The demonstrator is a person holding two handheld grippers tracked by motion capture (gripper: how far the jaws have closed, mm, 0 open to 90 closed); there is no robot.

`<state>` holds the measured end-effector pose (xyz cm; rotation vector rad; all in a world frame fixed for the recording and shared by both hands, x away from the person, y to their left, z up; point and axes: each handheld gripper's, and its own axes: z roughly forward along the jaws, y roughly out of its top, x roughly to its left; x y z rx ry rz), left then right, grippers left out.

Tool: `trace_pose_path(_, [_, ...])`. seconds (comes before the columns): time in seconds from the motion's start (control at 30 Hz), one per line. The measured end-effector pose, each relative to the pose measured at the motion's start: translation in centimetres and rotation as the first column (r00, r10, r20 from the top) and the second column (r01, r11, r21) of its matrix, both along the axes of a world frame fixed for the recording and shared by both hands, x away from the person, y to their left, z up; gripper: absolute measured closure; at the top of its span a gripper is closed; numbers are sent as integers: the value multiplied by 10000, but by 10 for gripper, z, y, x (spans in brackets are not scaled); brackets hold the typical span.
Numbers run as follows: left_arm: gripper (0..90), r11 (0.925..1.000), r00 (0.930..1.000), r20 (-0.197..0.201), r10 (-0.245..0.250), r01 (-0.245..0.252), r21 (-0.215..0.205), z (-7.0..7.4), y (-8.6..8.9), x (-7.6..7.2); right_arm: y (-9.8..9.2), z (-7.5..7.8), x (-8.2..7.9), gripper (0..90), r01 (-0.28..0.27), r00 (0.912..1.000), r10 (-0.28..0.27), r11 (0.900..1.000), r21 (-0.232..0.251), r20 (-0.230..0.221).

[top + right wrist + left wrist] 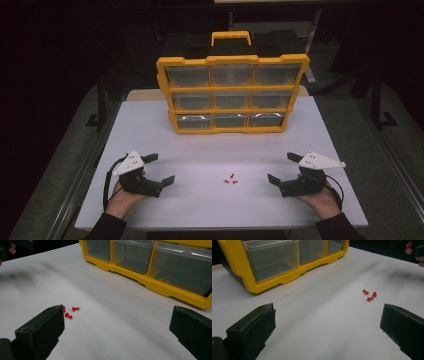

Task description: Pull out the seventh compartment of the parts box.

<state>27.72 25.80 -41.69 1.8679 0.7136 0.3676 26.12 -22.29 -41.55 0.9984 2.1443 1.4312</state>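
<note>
Three small red push pins lie together on the white table, between the two hands; they also appear as red push pins and red push pins in the gripper views. A yellow organiser with clear drawers stands upright at the back of the table. My left gripper rests at the front left, open, nothing between its jaws. My right gripper rests at the front right, open and holding nothing. Each sits well to the side of the pins.
The organiser's clear drawers look bare inside. It has a yellow handle on top. Dark floor and metal frame legs surround the table. Bare white tabletop spreads between the organiser and the pins.
</note>
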Motion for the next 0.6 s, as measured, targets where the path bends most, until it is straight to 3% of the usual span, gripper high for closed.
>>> trace_pose_path(0.6, [0,9993,9994,55,-353,352,144,1,-24,6,1,0,0,0,-73,10000,73,10000,54,62])
